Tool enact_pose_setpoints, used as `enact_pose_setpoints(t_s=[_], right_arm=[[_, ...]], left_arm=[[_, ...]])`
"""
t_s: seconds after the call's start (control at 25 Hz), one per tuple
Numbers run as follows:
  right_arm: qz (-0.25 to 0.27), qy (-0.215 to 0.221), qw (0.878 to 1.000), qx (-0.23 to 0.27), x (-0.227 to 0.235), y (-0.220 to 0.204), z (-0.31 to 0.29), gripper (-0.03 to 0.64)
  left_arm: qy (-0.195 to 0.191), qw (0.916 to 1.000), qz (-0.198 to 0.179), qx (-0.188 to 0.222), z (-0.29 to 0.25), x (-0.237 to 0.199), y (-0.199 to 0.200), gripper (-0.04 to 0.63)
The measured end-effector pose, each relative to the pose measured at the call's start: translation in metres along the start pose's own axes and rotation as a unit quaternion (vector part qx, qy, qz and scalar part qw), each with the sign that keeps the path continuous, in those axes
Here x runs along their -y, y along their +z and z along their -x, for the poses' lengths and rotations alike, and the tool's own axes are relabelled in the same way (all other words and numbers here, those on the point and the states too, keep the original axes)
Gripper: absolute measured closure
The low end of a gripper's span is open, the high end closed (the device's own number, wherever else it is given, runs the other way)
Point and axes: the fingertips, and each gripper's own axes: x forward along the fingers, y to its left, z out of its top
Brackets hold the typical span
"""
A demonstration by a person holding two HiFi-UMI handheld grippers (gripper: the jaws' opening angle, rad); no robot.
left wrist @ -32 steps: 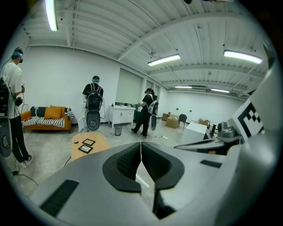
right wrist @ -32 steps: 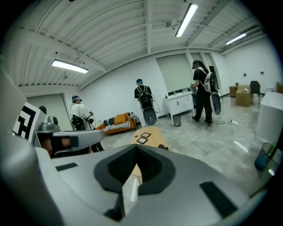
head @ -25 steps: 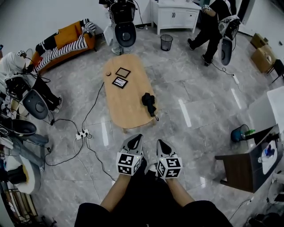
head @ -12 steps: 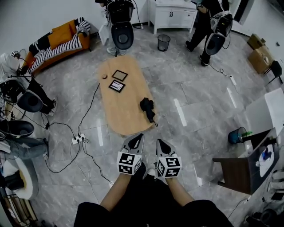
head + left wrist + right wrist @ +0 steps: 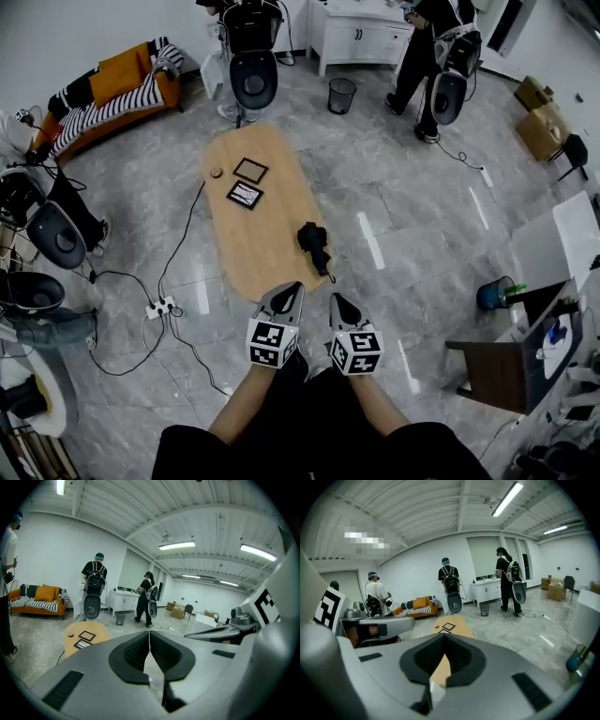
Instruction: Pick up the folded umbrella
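Observation:
The folded black umbrella (image 5: pixel 314 242) lies near the right edge of the oval wooden table (image 5: pixel 253 244), toward its near end. Both grippers are held side by side just short of the table's near end, apart from the umbrella. My left gripper (image 5: pixel 292 290) is shut with nothing in it, its tips over the table's near rim. My right gripper (image 5: pixel 338 302) is shut and empty, over the floor below the umbrella. In the left gripper view the jaws (image 5: pixel 149 633) meet and hide the umbrella. The right gripper view shows closed jaws (image 5: pixel 444 637) too.
Two dark framed panels (image 5: pixel 247 183) and a small round object (image 5: pixel 217 172) lie at the table's far end. A power strip with cables (image 5: pixel 156 307) is on the floor at left. A dark side table (image 5: pixel 495 361) stands at right. People (image 5: pixel 433 52), a sofa (image 5: pixel 103 89) and a bin (image 5: pixel 341 95) are at the back.
Both grippers have moved forward together toward the table. The table's near end and the umbrella now lie closer to the gripper tips. Both stay shut.

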Motion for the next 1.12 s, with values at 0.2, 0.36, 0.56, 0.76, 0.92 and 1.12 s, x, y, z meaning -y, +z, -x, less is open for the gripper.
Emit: enact_pose_setpoints(t_s=[0.2,0.36,0.56,0.76,0.92,1.12], right_arm=[[-0.006,-0.006,1.0,-0.009,-0.004,0.003,-0.02,0.607],[-0.005,-0.006,1.0,-0.014,-0.003,0.008,-0.031,0.607],[-0.007,0.003,1.0,-0.025,0.005,0.01,-0.049,0.607],[-0.012,0.02,0.999,-0.029,0.015,0.02,-0.073,0.607],[-0.016,0.037,0.999,-0.032,0.026,0.035,-0.101,0.607],[-0.015,0.052,0.998,-0.037,0.048,0.054,-0.135,0.607]], left_arm=[[-0.005,1.0,0.004,-0.003,-0.009,-0.021,0.005,0.578],[-0.005,0.9999,0.008,-0.006,-0.016,-0.03,0.007,0.578],[0.002,0.9998,0.015,-0.014,-0.033,-0.038,0.007,0.578],[0.018,0.9995,0.018,-0.021,-0.053,-0.049,0.01,0.578],[0.033,0.9988,0.019,-0.03,-0.078,-0.064,0.016,0.58],[0.052,0.9977,0.022,-0.037,-0.108,-0.079,0.029,0.578]])
